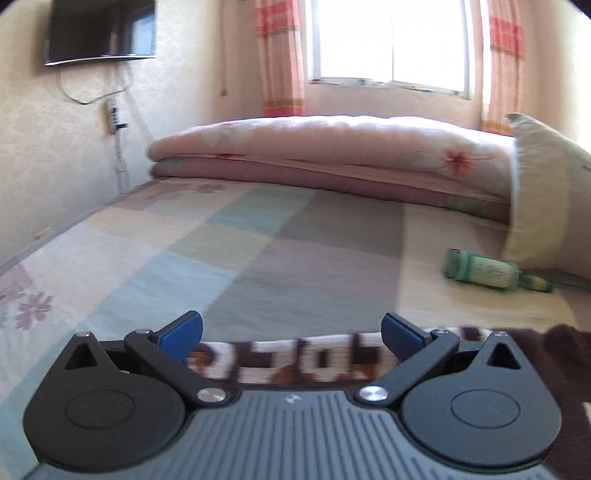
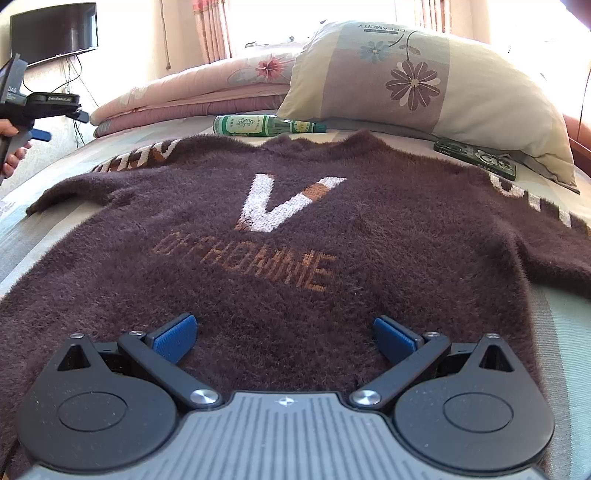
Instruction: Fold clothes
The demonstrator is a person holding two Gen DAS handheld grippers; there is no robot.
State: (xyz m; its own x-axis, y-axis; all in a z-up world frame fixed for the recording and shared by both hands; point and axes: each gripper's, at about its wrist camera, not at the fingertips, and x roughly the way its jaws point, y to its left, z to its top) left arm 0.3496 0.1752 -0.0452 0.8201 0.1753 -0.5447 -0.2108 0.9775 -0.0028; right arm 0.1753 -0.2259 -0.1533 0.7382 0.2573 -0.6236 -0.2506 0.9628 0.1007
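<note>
A fuzzy dark brown sweater (image 2: 295, 236) lies spread flat on the bed (image 2: 569, 332), filling most of the right wrist view. It has a big white "V" and orange lettering on it, with the sleeves stretched out to the left and right edges of the frame. The right gripper (image 2: 286, 338) sits low over the bottom edge of the sweater with its blue pads spread wide apart, nothing between them.

The left gripper (image 1: 291, 334) is wide open too. In its own view a patterned white and brown strip of the sweater crosses the bottom of the frame just past the fingers, not pinched. In the right wrist view that same gripper shows at the upper left, held in a hand (image 2: 11, 147) off the left side of the bed.

Past the sweater collar, a green bottle (image 2: 262, 125) lies on its side. A flowered pillow (image 2: 424, 81) sits upper right with a dark flat case (image 2: 476, 157) just below it. A folded pink quilt (image 1: 332, 155) is stacked near the window (image 1: 391, 40), and a TV (image 1: 101, 29) hangs upper left.
</note>
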